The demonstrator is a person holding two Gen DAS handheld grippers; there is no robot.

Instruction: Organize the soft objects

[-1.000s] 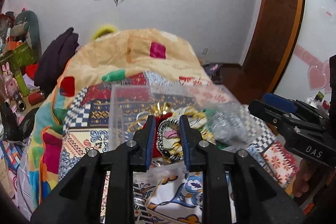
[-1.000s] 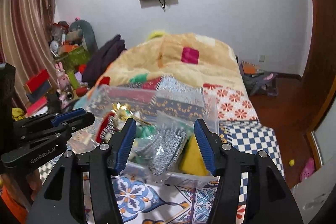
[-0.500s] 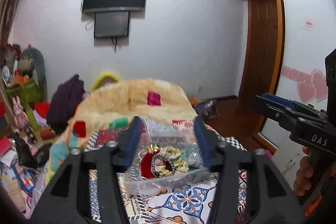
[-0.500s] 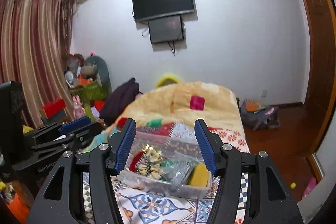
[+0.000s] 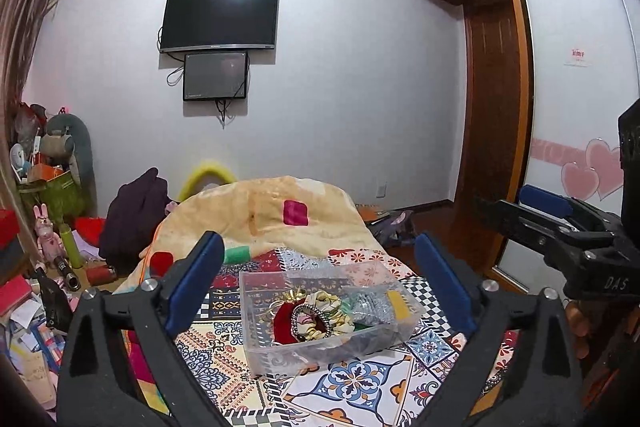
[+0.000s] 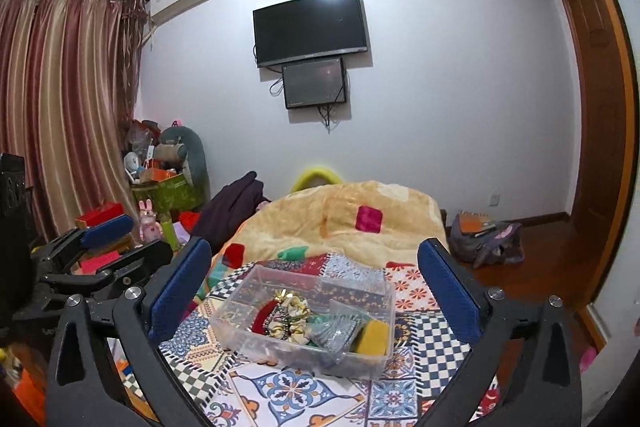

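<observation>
The letters "DAS" stand in pale print on the black body of the right gripper [image 5: 552,223], seen at the right edge of the left wrist view. A small white notice [image 5: 577,55] with red print hangs on the wardrobe's sliding door [image 5: 568,99], far right — too small to read. The wall television [image 5: 219,19] carries a brand mark on its lower edge — illegible.

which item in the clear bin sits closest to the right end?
The yellow sponge, pressed against the right end wall of the clear bin; the silver piece and scrunchies lie further left.
</observation>
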